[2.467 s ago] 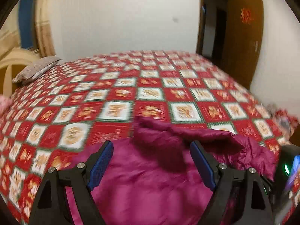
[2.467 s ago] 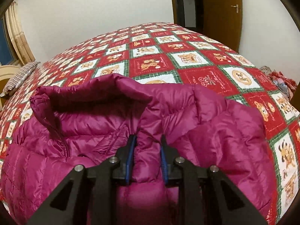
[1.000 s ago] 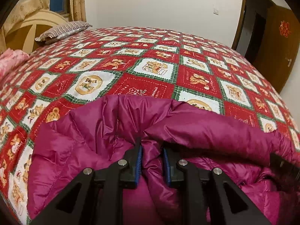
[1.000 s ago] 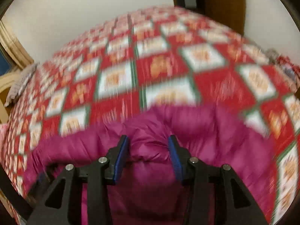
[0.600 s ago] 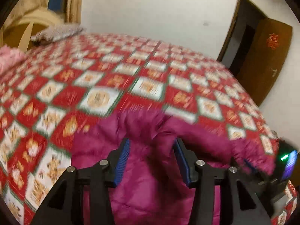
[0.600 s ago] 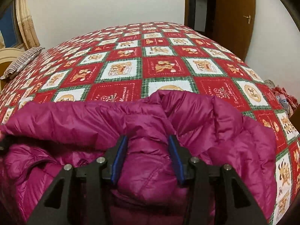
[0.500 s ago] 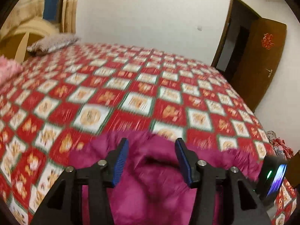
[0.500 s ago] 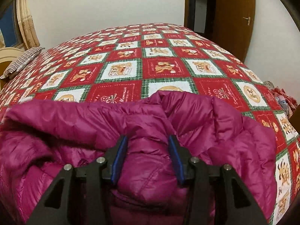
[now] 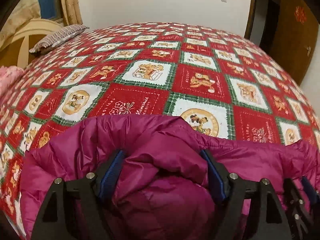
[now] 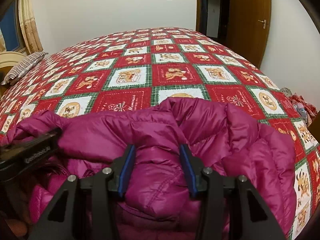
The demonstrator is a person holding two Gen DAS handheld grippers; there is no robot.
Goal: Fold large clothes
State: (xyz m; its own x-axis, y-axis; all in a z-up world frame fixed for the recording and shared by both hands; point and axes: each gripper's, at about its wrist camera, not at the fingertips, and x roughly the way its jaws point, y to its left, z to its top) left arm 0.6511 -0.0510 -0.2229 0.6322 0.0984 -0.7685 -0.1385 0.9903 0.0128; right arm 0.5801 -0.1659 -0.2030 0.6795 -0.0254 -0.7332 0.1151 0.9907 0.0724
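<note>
A magenta down jacket (image 9: pixel 152 140) lies bunched at the near edge of a bed with a red, white and green patchwork cover (image 9: pixel 180 76). My left gripper (image 9: pixel 163 158) is open, its blue-padded fingers (image 9: pixel 112 170) straddling a puffy fold of the jacket. In the right wrist view the jacket (image 10: pixel 230 132) fills the foreground, and my right gripper (image 10: pixel 158 154) is open with a rounded bulge of jacket between its fingers (image 10: pixel 126 166). The left gripper's black body (image 10: pixel 30 152) shows at the left of that view; the right gripper's fingers (image 9: pixel 300 202) show at the lower right of the left view.
A striped pillow (image 9: pixel 60 36) lies at the far left by a cream headboard (image 9: pixel 28 32). A pink cloth (image 9: pixel 8 76) lies at the left edge. A brown door (image 10: pixel 250 20) stands at the far right, with a heap of cloth (image 10: pixel 302 104) beside the bed.
Both grippers were shut on jacket folds and have opened. The left one swung up and came back down, its jaws now wide around the fold. The jacket has settled on the bed.
</note>
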